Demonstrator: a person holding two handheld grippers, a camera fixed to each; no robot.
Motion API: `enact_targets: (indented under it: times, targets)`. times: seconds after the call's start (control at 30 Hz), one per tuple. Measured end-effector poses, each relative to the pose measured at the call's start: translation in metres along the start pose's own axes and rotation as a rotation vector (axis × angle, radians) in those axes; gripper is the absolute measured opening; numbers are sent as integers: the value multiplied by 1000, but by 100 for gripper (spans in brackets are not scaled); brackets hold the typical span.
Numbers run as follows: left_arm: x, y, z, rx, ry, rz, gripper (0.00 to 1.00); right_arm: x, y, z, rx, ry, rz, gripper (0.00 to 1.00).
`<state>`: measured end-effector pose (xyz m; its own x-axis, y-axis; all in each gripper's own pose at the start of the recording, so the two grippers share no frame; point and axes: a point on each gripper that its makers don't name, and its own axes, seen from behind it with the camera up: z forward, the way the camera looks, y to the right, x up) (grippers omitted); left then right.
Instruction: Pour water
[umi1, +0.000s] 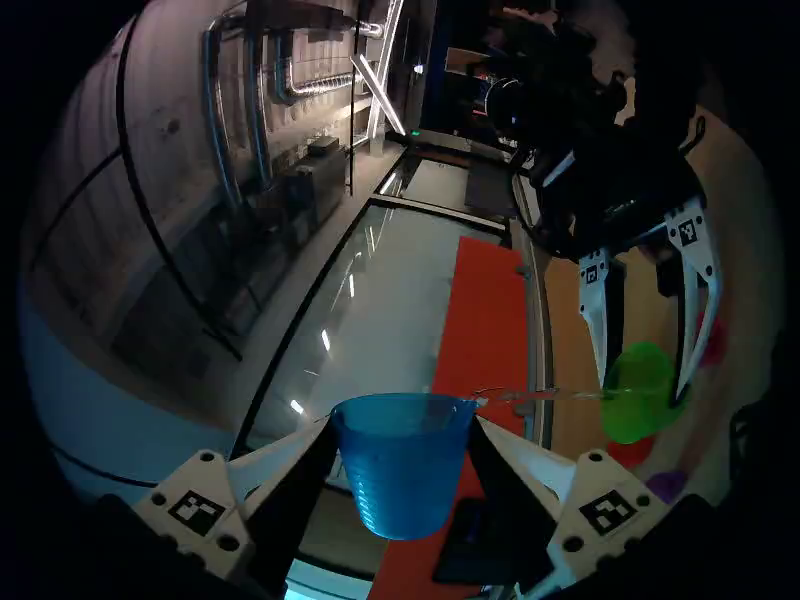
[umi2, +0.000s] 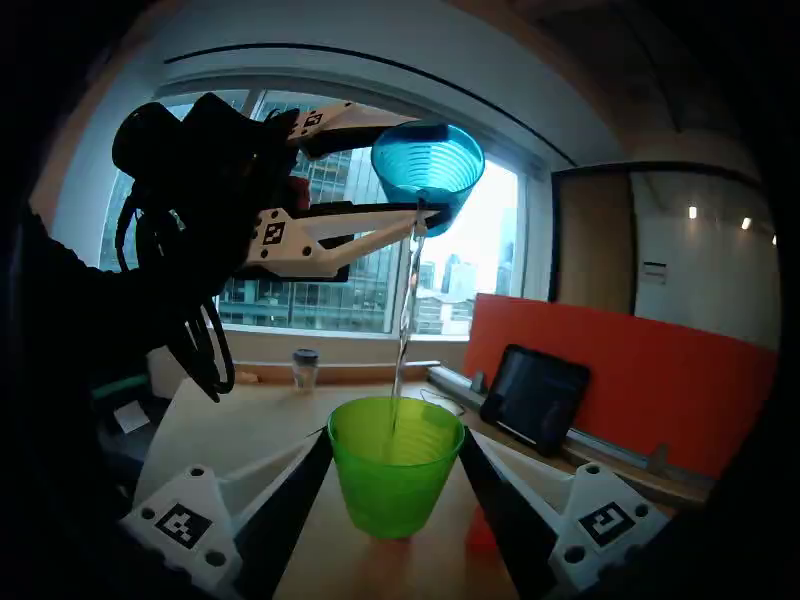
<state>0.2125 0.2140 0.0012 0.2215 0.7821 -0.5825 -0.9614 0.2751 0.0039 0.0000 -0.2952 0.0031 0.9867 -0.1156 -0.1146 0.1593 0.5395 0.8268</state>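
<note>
**Blue cup tipped over green cup, water running between them**

We see the left gripper (umi1: 404, 430) with its fingers clamped on the blue cup (umi1: 405, 470), one finger pressing each side just below the rim. In the right gripper view this cup is held high and tipped well over. Its long axis leans far from vertical, and its open mouth faces down and towards the camera.

A thin water stream (umi2: 405, 310) leaves the lower lip of the blue cup and falls straight into the cup below. In the left gripper view, whose camera is tilted with the cup, the same stream runs sideways from the rim.

The right gripper (umi2: 395, 445) has its fingers closed on the green cup (umi2: 395, 480), one on each flank. The green cup stands upright between them with its long axis vertical and its mouth up. It is directly under the blue cup's lip, and the two cups are well apart.

Beyond the right fingers lies the table (umi2: 230, 430). A dark tablet (umi2: 535, 395) leans against an orange partition (umi2: 650, 380) off the right finger. A small jar (umi2: 304, 368) stands past the left finger below the window (umi2: 340, 290).
</note>
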Motion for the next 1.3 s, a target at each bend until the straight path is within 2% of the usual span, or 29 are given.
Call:
enact_targets:
  times: [0.37,0.87,1.3]
  targets:
    - [2,-8,1,9,5,28,87,2,1,-2,-4,5,-4,92]
    - [9,-4,2,8,8,70,87,4,0,-5,-6,15,-5,92]
    - [18,-13,2,24,20,117,87,6,0,-6,-7,20,-6,92]
